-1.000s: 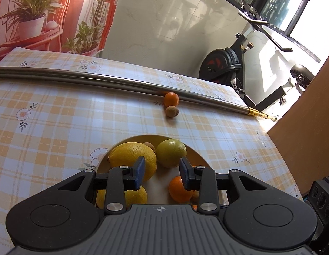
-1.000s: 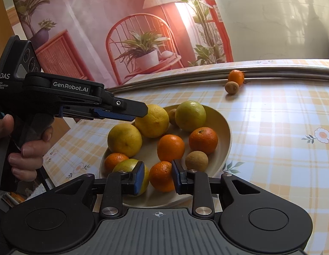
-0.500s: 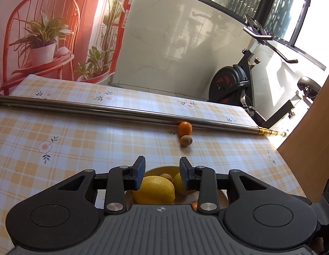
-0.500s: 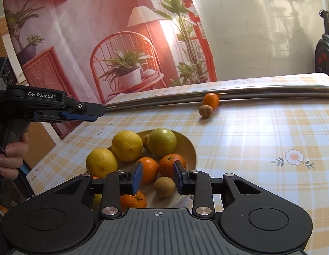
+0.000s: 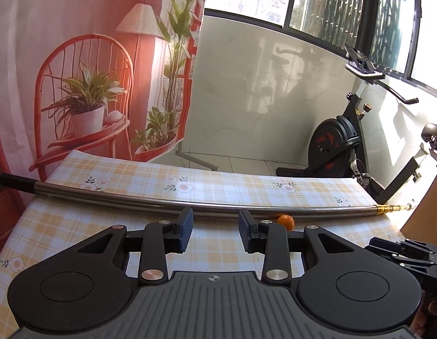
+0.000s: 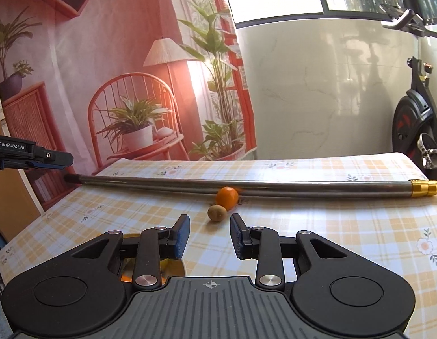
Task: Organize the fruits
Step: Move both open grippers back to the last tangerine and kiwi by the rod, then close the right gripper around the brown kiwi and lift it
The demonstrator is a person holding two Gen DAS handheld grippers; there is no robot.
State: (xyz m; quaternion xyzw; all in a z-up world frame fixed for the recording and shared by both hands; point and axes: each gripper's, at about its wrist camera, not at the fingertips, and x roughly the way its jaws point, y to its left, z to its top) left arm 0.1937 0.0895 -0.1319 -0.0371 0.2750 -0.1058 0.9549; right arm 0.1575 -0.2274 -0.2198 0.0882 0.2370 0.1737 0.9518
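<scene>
— What do we have in front of our right gripper?

— Its jaws stand well apart with nothing between them. Just beyond the fingertips, a small brown kiwi lies on the checked tablecloth, touching an orange behind it. The orange sits right against the metal pole that runs across the table.

— And the bowl?

— We see only a sliver of its yellow rim under the right gripper's left finger, with a bit of orange fruit showing in it; the rest is hidden.

— Our left gripper?

— Also spread wide and holding nothing, raised over the cloth. From its camera we catch the orange peeking past the right finger, beside the pole. The kiwi is hidden there. An exercise bike stands beyond the table.
</scene>
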